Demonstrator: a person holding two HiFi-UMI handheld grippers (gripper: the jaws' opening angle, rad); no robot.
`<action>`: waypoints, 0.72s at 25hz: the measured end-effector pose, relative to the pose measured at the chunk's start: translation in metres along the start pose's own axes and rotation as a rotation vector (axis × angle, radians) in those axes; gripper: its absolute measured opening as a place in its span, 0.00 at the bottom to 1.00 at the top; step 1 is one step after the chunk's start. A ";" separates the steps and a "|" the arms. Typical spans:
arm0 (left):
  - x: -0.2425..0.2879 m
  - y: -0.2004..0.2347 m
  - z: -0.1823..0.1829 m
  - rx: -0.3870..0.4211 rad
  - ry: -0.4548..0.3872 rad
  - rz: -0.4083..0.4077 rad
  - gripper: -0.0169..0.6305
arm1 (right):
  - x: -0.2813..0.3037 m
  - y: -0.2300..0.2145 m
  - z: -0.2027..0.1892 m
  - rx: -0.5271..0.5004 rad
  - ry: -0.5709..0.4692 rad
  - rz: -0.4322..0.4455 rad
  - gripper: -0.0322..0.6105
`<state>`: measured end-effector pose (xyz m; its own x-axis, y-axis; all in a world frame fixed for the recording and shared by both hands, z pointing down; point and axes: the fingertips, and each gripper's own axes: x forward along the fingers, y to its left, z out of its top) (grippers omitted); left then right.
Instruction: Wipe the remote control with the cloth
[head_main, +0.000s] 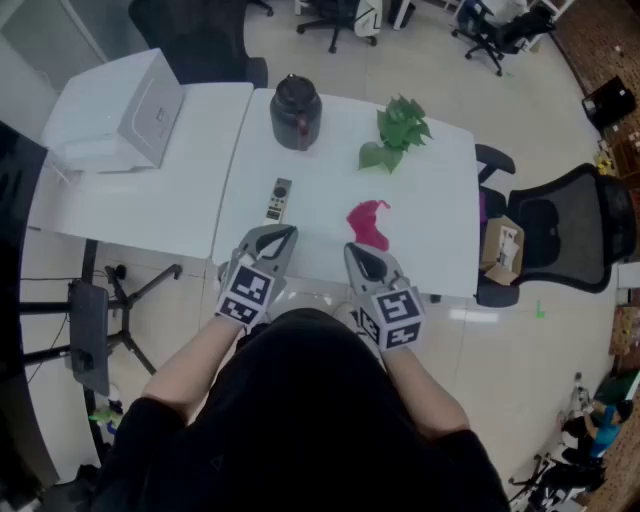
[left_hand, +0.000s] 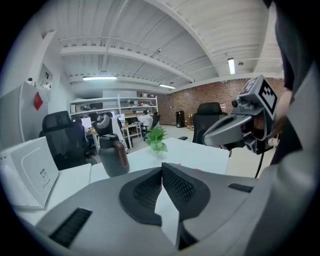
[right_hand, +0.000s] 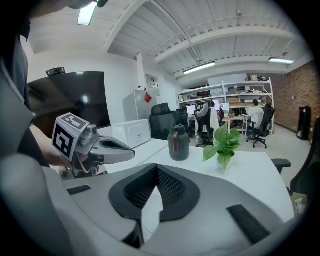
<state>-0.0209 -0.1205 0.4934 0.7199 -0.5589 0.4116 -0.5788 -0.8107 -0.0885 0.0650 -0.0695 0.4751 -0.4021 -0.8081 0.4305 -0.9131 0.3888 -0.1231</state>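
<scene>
A slim grey remote control (head_main: 278, 199) lies on the white table (head_main: 430, 190), left of centre. A crumpled pink cloth (head_main: 368, 222) lies to its right, nearer the front edge. My left gripper (head_main: 281, 234) hovers at the table's front edge just below the remote, shut and empty. My right gripper (head_main: 357, 252) hangs beside it, just below the cloth, also shut with nothing in it. In the left gripper view the jaws (left_hand: 161, 169) meet tip to tip; the right gripper view shows its jaws (right_hand: 157, 168) closed the same way. Neither remote nor cloth shows in the gripper views.
A dark kettle-like jug (head_main: 296, 111) and a small green plant (head_main: 398, 131) stand at the table's far side. A white box-shaped machine (head_main: 115, 112) sits on the adjoining table to the left. An office chair (head_main: 570, 232) stands at the right.
</scene>
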 end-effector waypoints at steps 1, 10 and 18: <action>0.002 0.004 -0.003 -0.002 0.006 0.015 0.03 | 0.000 -0.001 0.000 0.000 0.001 -0.001 0.06; 0.031 0.055 -0.059 -0.115 0.125 0.158 0.34 | -0.001 -0.004 0.000 0.000 0.004 -0.007 0.06; 0.070 0.084 -0.128 -0.237 0.298 0.241 0.49 | -0.002 -0.008 -0.001 -0.008 0.013 -0.018 0.06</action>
<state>-0.0684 -0.2054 0.6312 0.4318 -0.6239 0.6513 -0.8132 -0.5817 -0.0181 0.0734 -0.0706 0.4757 -0.3851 -0.8089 0.4443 -0.9193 0.3784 -0.1079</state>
